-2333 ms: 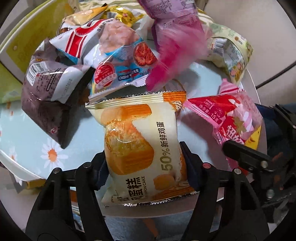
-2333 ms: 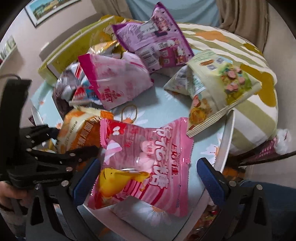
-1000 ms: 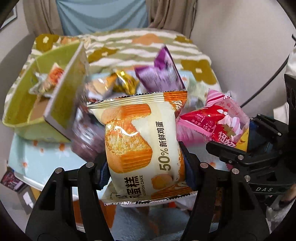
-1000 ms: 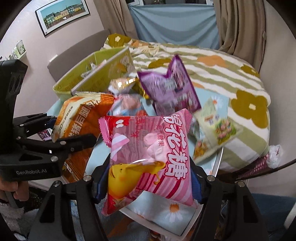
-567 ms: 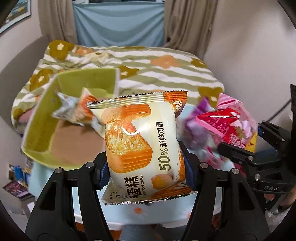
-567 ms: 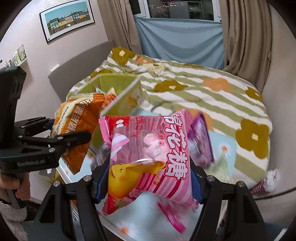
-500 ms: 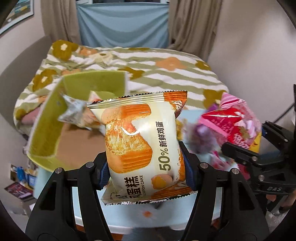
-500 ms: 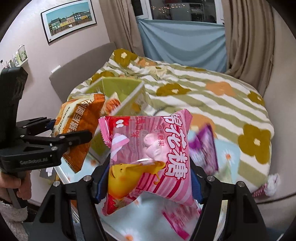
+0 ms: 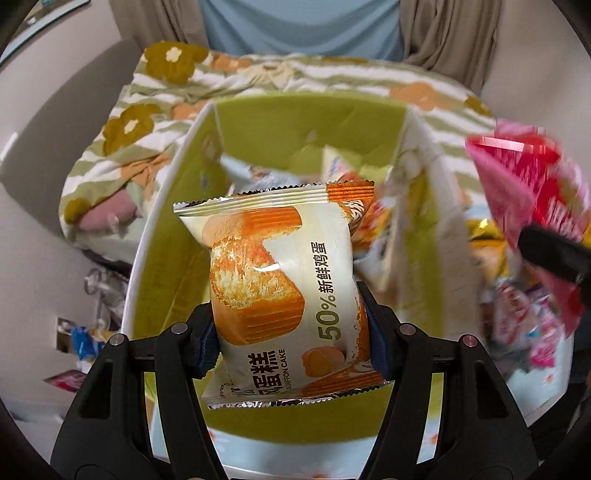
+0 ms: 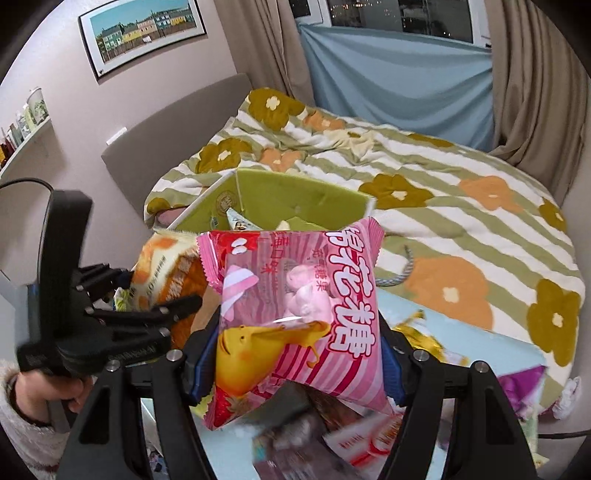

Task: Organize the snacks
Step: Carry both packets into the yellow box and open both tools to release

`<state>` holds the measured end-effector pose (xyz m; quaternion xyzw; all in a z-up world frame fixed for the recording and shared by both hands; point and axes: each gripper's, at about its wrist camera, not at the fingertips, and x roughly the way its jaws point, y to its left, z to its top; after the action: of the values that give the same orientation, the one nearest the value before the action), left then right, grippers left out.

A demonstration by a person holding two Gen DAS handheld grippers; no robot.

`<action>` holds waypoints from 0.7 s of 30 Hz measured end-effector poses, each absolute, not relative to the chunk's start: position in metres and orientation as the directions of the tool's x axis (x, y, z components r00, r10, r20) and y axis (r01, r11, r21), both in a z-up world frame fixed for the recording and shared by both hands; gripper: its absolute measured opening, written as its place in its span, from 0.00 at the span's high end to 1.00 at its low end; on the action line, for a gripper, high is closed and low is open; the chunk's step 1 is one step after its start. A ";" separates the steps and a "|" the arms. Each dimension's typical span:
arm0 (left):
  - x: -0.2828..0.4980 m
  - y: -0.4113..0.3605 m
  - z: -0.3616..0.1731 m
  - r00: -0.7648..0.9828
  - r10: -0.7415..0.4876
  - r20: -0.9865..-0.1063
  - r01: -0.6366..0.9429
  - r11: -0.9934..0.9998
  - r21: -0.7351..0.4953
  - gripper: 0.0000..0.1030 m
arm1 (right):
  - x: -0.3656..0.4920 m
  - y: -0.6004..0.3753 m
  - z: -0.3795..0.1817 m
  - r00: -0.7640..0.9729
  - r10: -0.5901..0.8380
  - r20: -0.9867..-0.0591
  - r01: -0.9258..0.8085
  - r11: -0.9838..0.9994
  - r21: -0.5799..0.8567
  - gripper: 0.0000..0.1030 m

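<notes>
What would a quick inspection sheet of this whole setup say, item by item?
Surface: pale blue daisy-print table.
Job's things: chiffon cake packet over the green box; pink marshmallow bag.
Clutter: loose snack packets on the table, blurred; a few packets already in the box.
Claws: left claw shut on the cake packet; right claw shut on the marshmallow bag.
Cables: black lead at the left claw's handle.
Surroundings: flowered bedspread, curtains, framed picture.

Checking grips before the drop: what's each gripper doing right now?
Left gripper: shut on the chiffon cake packet.
Right gripper: shut on the pink marshmallow bag.
</notes>
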<state>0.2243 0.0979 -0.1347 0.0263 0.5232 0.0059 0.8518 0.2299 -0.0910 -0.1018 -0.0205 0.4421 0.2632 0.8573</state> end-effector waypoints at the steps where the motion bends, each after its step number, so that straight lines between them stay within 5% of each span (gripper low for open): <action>1: 0.226 0.102 -0.140 0.445 0.036 -0.895 0.018 0.999 0.049 0.39 | 0.233 -0.086 -0.105 0.466 0.429 -0.774 -0.466 0.863 0.198 0.35; 6: 0.228 0.111 -0.158 0.415 0.038 -0.909 0.035 0.998 0.057 0.38 | 0.245 -0.068 -0.121 0.441 0.404 -0.801 -0.439 0.876 0.200 0.35; 7: 0.228 0.109 -0.159 0.418 0.040 -0.908 0.042 0.997 0.063 0.31 | 0.246 -0.067 -0.122 0.440 0.401 -0.803 -0.434 0.878 0.200 0.35; 9: 0.227 0.108 -0.160 0.421 0.052 -0.905 0.046 0.996 0.079 0.01 | 0.249 -0.065 -0.126 0.439 0.392 -0.808 -0.419 0.885 0.202 0.35; 21: 0.204 0.116 -0.147 0.438 0.111 -0.892 -0.046 0.994 0.101 0.00 | 0.264 -0.047 -0.128 0.377 0.451 -0.809 -0.478 0.843 0.247 0.34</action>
<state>0.2040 0.1161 -0.1471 0.0307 0.5281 0.0465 0.8474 0.2641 -0.0469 -0.1281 -0.0139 0.4829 0.2799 0.8296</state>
